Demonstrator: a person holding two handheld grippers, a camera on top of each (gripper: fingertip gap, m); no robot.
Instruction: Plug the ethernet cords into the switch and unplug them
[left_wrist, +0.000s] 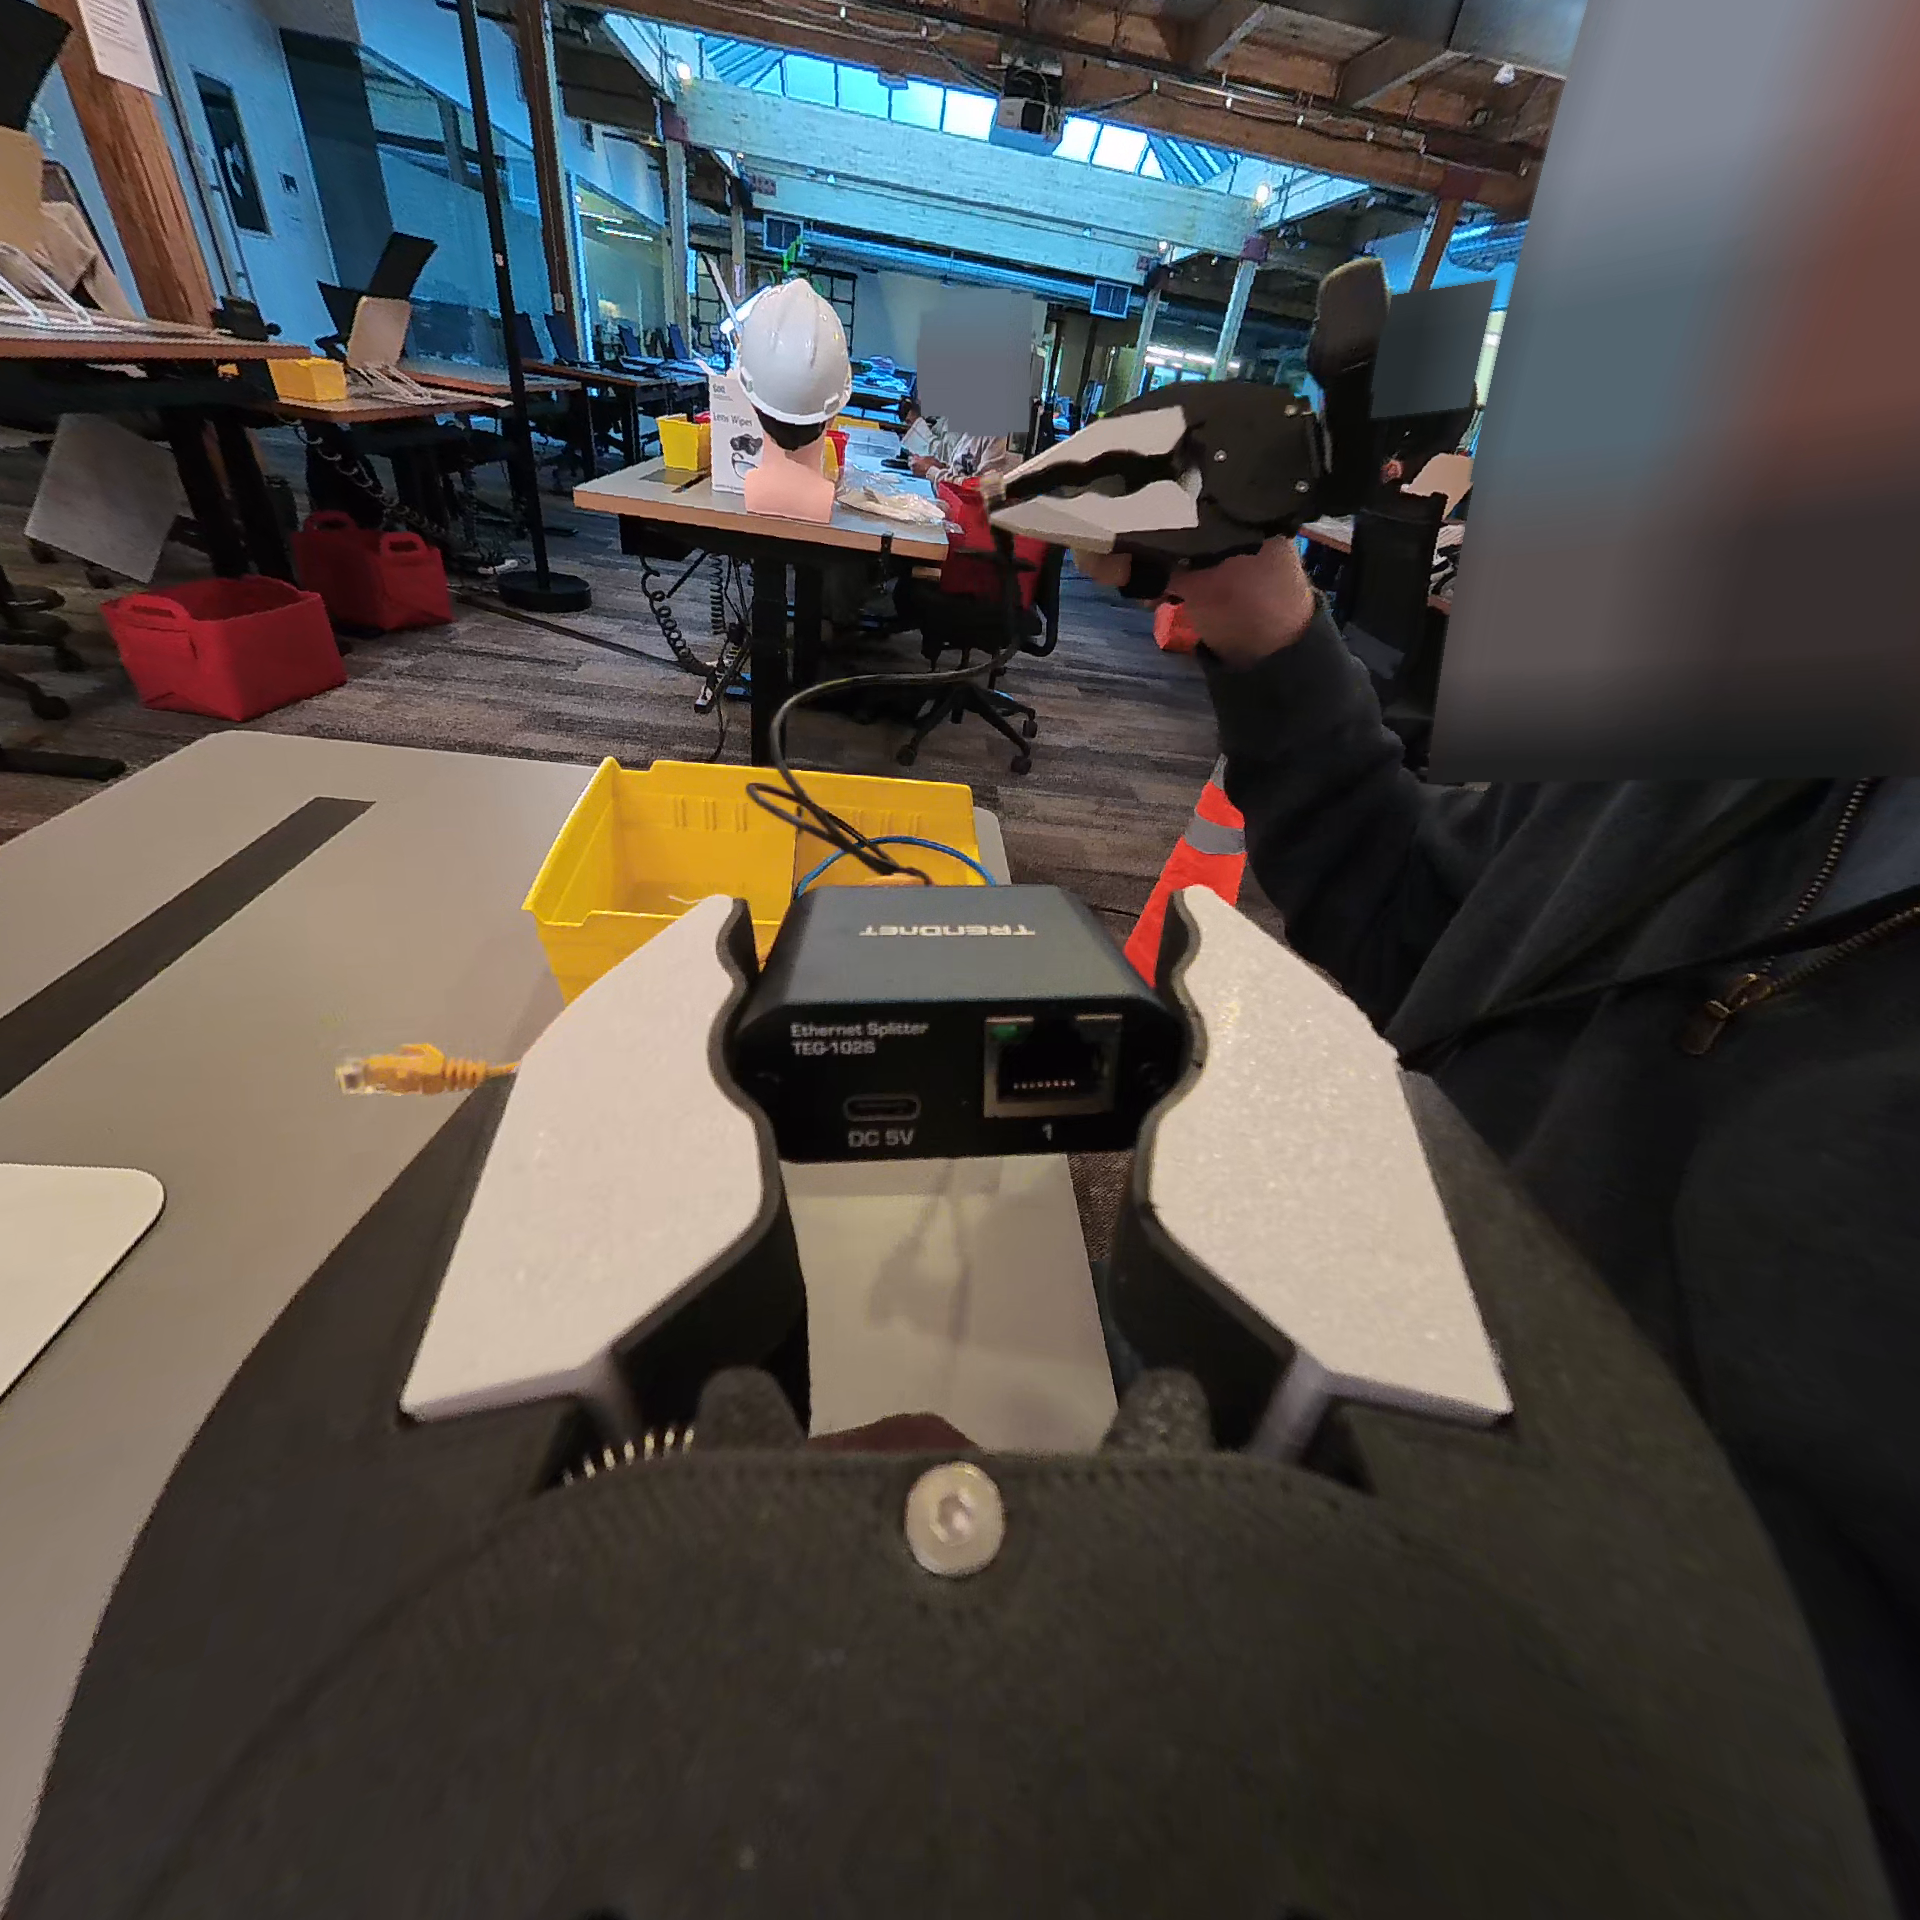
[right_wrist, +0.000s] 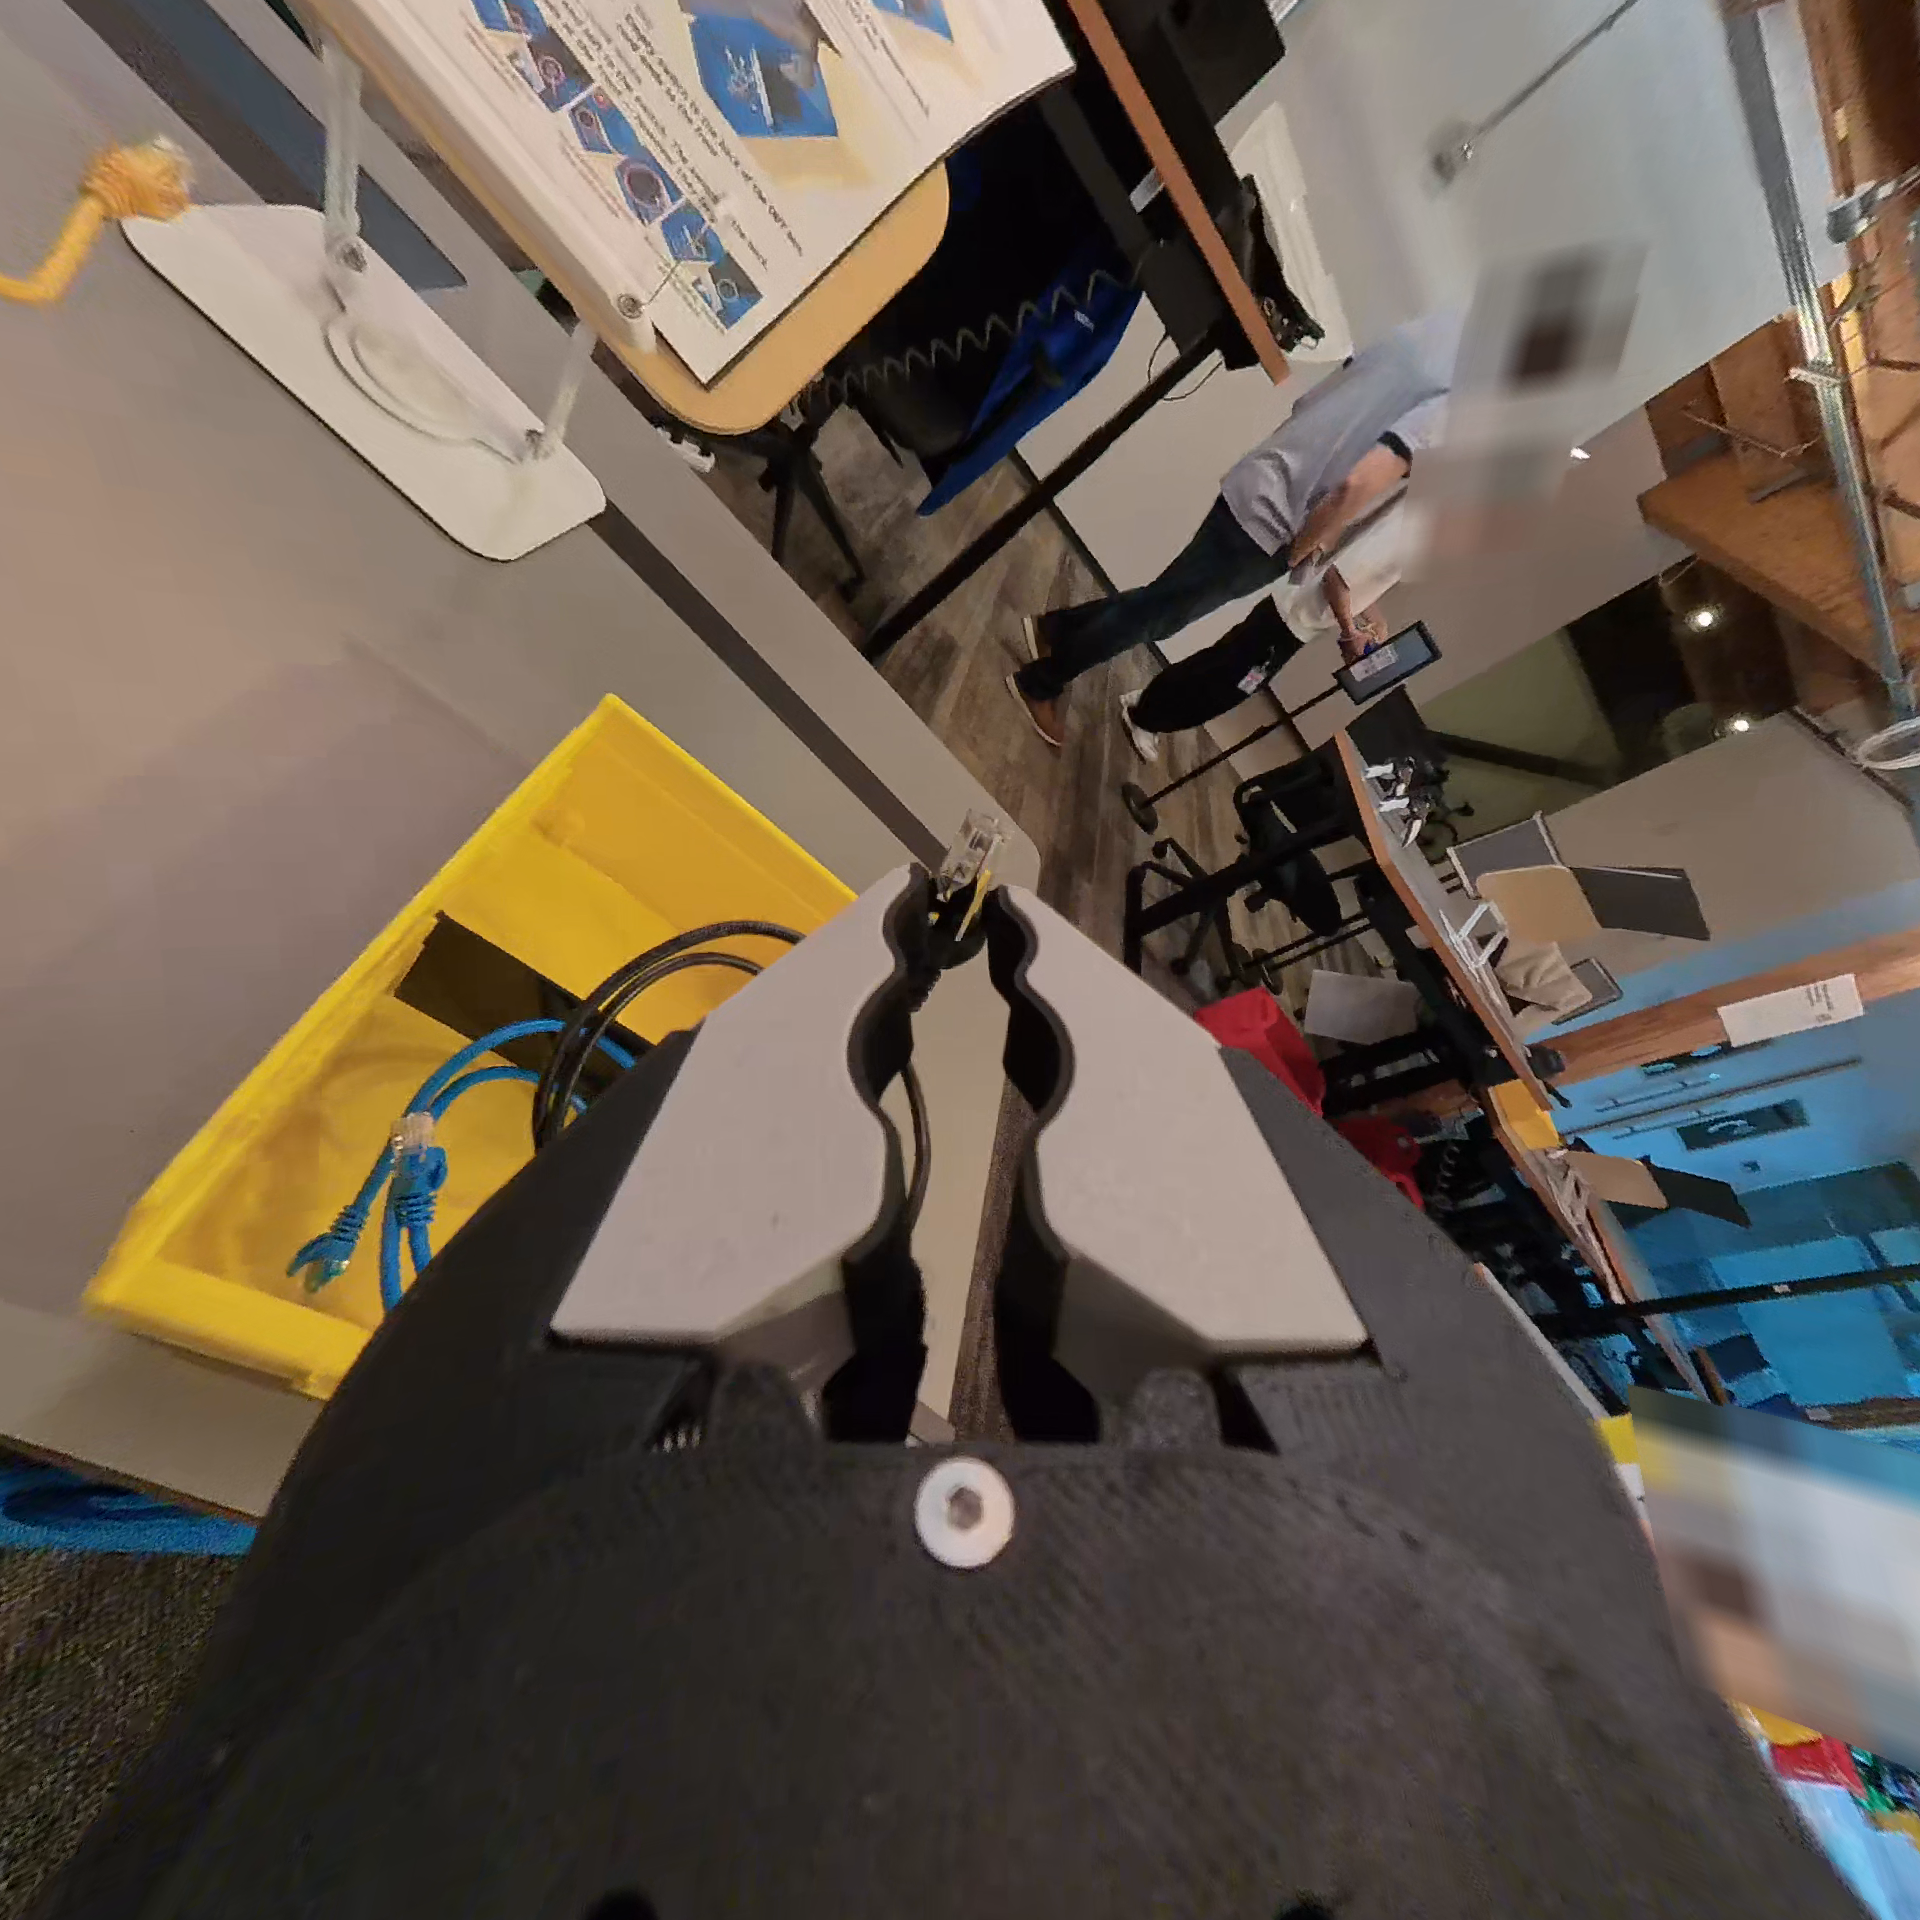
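Observation:
My left gripper (left_wrist: 956, 987) is shut on a small black ethernet switch (left_wrist: 956, 1023), held above the table with its single port and power socket facing the camera. My right gripper (right_wrist: 951, 925) is shut on the black ethernet cord (right_wrist: 920, 1101), its clear plug (right_wrist: 968, 847) sticking out past the fingertips. In the left wrist view the right gripper (left_wrist: 1003, 497) is raised high at the upper right, and the black cord (left_wrist: 831, 707) hangs from it down into the yellow bin (left_wrist: 665, 862). An orange cord's plug (left_wrist: 400, 1070) lies on the table to the left.
The yellow bin (right_wrist: 312, 1195) on the grey table (right_wrist: 208, 675) holds coiled blue cords (right_wrist: 416, 1174). A white stand base (right_wrist: 364, 384) with an instruction sheet stands on the table. An orange traffic cone (left_wrist: 1195, 873) is beyond the table's edge. People stand farther off (right_wrist: 1247, 561). Some 35 centimetres of space lies between my two pairs of fingers.

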